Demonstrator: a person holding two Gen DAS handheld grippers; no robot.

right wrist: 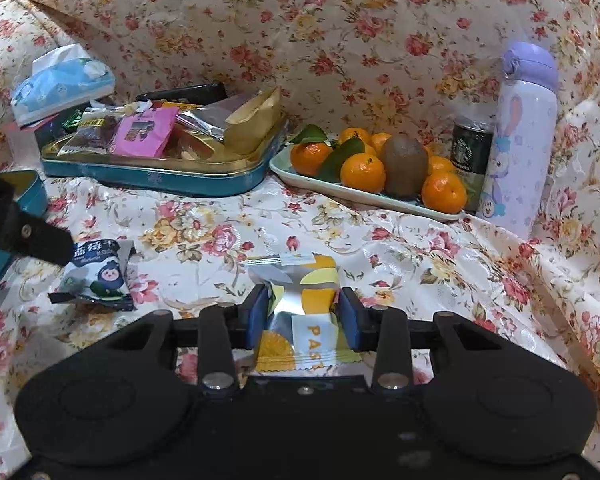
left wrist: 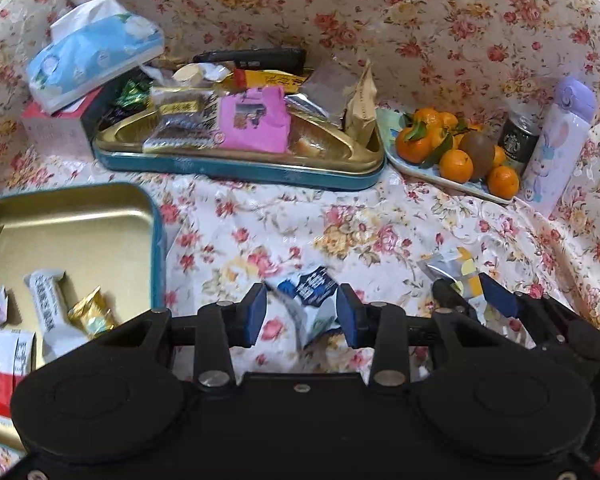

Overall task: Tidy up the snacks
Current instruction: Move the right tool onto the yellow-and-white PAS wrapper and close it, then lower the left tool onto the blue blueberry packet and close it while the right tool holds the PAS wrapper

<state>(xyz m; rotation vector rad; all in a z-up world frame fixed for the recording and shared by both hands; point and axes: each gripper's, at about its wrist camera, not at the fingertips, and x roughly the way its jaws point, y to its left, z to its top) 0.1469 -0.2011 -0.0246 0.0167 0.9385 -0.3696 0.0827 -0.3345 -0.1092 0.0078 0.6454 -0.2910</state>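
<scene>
A glossy cloth [right wrist: 340, 248] printed with red and yellow roses covers the whole surface and climbs up behind it as a backdrop, creased and catching the light in pale patches. The landmark here is the teal tin full of snacks [left wrist: 236, 168], gold inside and heaped with packets, a pink one [left wrist: 256, 120] on top. Behind and to the left of that tin a blue tissue pack [left wrist: 96, 48] rests on a box, and a dark flat object lies just behind it against the cloth. To the right of the tin, almost touching it, a pale tray [right wrist: 364, 198] carries mandarins with leaves and a brown kiwi [right wrist: 405, 160]; beyond the tray stand a dark can [right wrist: 470, 160] and a lilac bottle with a rabbit on it [right wrist: 520, 140]. In front and to the left of the tin lies a second teal tin [left wrist: 100, 232], open, with a few wrapped pieces in it. On the bare cloth in front of the full tin lie two packets. The right gripper [right wrist: 303, 312] has its blue pads against the sides of the yellow-and-silver pastry packet [right wrist: 300, 300], pinching it where it lies on the cloth. The left gripper [left wrist: 302, 312] stands spread, its pads on either side of the blue-and-white packet [left wrist: 312, 292] without pressing on it.
</scene>
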